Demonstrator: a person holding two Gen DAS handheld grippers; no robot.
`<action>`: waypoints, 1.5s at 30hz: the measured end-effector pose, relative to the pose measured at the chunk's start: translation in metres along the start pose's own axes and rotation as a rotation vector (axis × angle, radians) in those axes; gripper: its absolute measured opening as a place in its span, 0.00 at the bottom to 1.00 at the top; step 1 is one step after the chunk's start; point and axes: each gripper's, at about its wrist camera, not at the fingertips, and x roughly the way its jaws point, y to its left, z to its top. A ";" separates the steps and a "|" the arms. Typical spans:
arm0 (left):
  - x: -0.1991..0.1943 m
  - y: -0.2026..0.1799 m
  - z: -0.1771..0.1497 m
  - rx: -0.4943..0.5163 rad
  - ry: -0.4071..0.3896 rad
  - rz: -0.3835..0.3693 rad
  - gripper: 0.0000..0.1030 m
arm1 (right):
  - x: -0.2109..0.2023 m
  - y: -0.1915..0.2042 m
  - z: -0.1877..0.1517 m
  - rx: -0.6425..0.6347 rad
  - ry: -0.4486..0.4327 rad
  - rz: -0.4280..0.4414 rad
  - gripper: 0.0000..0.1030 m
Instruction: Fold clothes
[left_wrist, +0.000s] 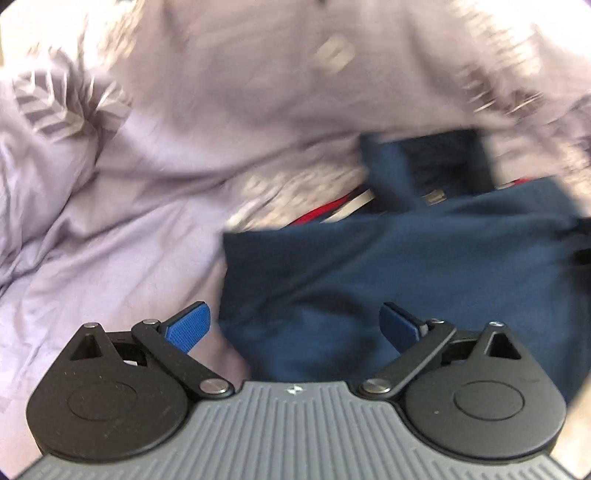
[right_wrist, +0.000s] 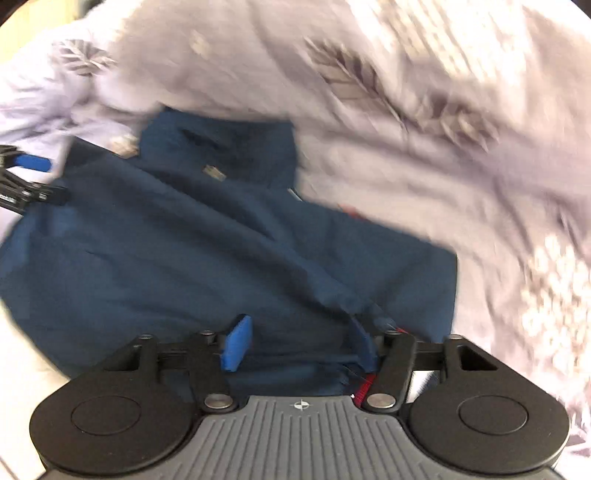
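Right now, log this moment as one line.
task: fold clothes | left gripper: open, empty | right gripper: open, over navy garment | garment: partly folded on lilac bedsheet

A pale lilac bedsheet (left_wrist: 122, 236) is lying rumpled under me, filling most of what I am seeing in both wrist views. Grey leaf prints (left_wrist: 55, 107) are showing on it at the left, and more of the same prints (right_wrist: 406, 99) are running across it on the right, smeared by blur. Soft folds are creasing it at the left edge.
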 end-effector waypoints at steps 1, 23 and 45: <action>-0.006 -0.009 -0.002 0.018 -0.006 -0.043 0.97 | -0.003 0.011 0.002 -0.027 -0.016 0.016 0.69; -0.101 -0.067 -0.096 0.134 0.069 -0.035 0.98 | -0.079 0.103 -0.043 0.040 0.007 0.082 0.81; -0.196 -0.087 -0.207 0.010 0.149 0.032 0.99 | -0.170 0.119 -0.173 0.247 0.199 0.054 0.95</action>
